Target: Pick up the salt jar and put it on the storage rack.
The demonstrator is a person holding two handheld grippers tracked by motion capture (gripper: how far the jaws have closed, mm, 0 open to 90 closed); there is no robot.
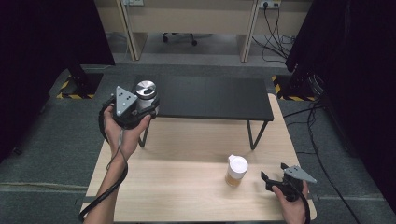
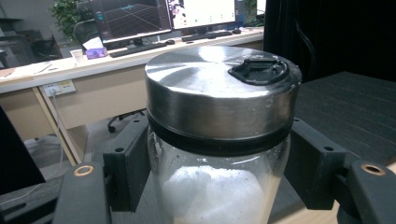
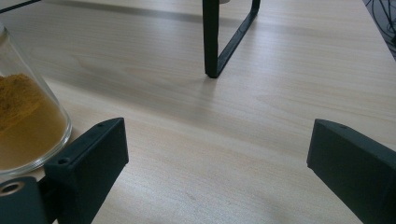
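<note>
Wooden table [image 1: 187,186] before you, black shelf [image 1: 210,98] at its back, your left gripper [image 1: 137,109] clamped on a steel-lidded jar [image 1: 145,93] raised at the shelf's left end, your right gripper [image 1: 275,179] spread empty beside a spice jar [image 1: 236,171]

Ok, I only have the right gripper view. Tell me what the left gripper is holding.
Observer: The left gripper is shut on a glass jar of white powder.
Operator: Say where it is.
Observer: Held up by the left end of the black shelf.
Operator: Describe the lid on my amber jar.
Observer: The amber jar has a white lid.
</note>
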